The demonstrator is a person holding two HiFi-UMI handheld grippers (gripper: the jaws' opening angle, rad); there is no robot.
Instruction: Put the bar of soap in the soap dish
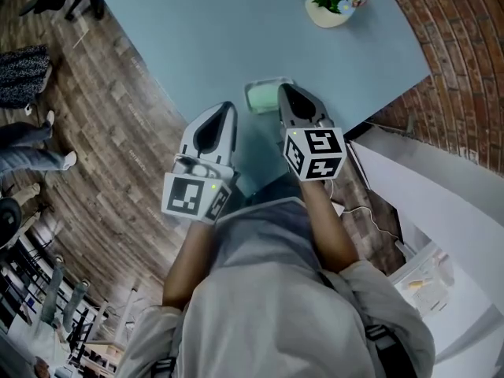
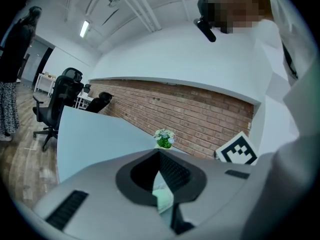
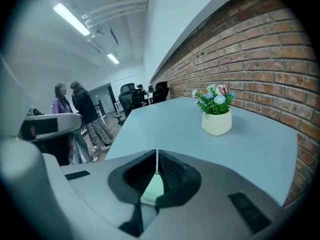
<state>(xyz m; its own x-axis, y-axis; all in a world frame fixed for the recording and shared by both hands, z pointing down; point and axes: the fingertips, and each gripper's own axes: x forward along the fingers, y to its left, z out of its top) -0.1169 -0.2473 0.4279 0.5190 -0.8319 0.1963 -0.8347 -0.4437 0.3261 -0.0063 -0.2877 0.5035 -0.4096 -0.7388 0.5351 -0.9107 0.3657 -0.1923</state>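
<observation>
A pale green soap dish (image 1: pixel 264 98) with a lighter rim sits on the light blue table (image 1: pixel 205 38), near its front edge. Its inside looks mint green; I cannot tell a bar of soap apart from the dish. My right gripper (image 1: pixel 282 88) hangs just right of the dish, shut, with nothing between its jaws. In the right gripper view a patch of the green dish (image 3: pixel 152 190) shows below the closed fingertips. My left gripper (image 1: pixel 230 106) is left of and nearer than the dish, shut and empty. The green dish (image 2: pixel 163 200) shows under its jaws too.
A cream pot of flowers (image 1: pixel 334 1) stands at the far right of the table, by the brick wall (image 1: pixel 457 61). The table's edge runs diagonally just beyond my left gripper, with wooden floor (image 1: pixel 102 109) beyond it. People (image 3: pixel 80 111) and office chairs (image 2: pixel 60 101) stand farther off.
</observation>
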